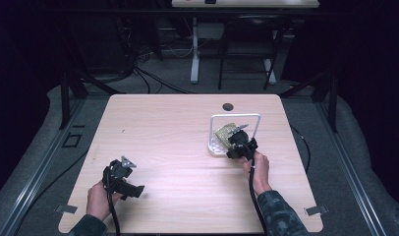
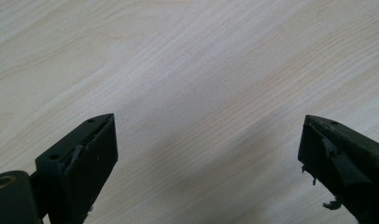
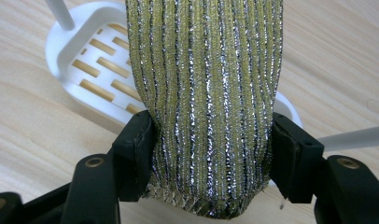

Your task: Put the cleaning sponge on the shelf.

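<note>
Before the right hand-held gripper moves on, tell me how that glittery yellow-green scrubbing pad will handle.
The scrubbing pad probably squashes easily: it pinches in where the right hand-held gripper is shut on it. It looks light for its size. Its ribbed, metallic weave should grip rather than slip, and could snag on the white rack.

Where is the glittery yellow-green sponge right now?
The sponge is clamped in the right gripper, right of centre in the high view, over the white slotted rack, below its wire handle.
</note>
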Available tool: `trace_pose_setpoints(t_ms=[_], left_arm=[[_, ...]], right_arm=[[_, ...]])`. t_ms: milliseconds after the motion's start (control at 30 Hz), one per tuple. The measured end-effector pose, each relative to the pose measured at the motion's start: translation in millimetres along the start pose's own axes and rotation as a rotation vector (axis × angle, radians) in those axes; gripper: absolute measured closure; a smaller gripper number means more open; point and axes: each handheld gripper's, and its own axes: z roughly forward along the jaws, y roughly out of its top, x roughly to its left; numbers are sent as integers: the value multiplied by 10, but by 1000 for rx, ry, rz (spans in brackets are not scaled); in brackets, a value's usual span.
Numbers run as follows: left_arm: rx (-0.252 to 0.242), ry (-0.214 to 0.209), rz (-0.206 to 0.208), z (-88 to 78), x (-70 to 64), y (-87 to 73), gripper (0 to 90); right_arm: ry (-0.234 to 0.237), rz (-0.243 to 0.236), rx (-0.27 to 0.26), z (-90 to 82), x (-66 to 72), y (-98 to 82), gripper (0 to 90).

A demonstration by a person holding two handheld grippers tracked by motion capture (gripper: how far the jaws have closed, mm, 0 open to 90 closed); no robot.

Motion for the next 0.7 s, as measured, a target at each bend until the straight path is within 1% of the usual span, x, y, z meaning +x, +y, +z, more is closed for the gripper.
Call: trace_pose_setpoints(t_ms=[67,167,300,400,433,467,600,633,700], left_arm=[[0,-1,-4,1,-2,-1,49],[1,-2,-1,2,-2,-2,49],[1,-1,-1,1,-1,-2,49],[2,-3,-1,5,-1,-3,49],[3,-3,0,5,-1,-3,49],[3,-4,2,5,-1,-3,49],[1,-3,6,-1,0,-2,49],[1,-3,6,-2,-1,-2,49],[3,-3,6,1,-2,-2,49]], right_arm=[[-1,3,6,27,-2,7,375],[-7,-8,7,65,-1,13,368],[-5,-5,16,114,20,26,355],[7,-1,27,132,32,35,342],[1,-5,22,138,35,36,336],[4,-13,25,138,31,40,326],[18,0,37,144,26,41,259],[18,0,37,144,26,41,259],[19,-2,38,145,25,38,232]])
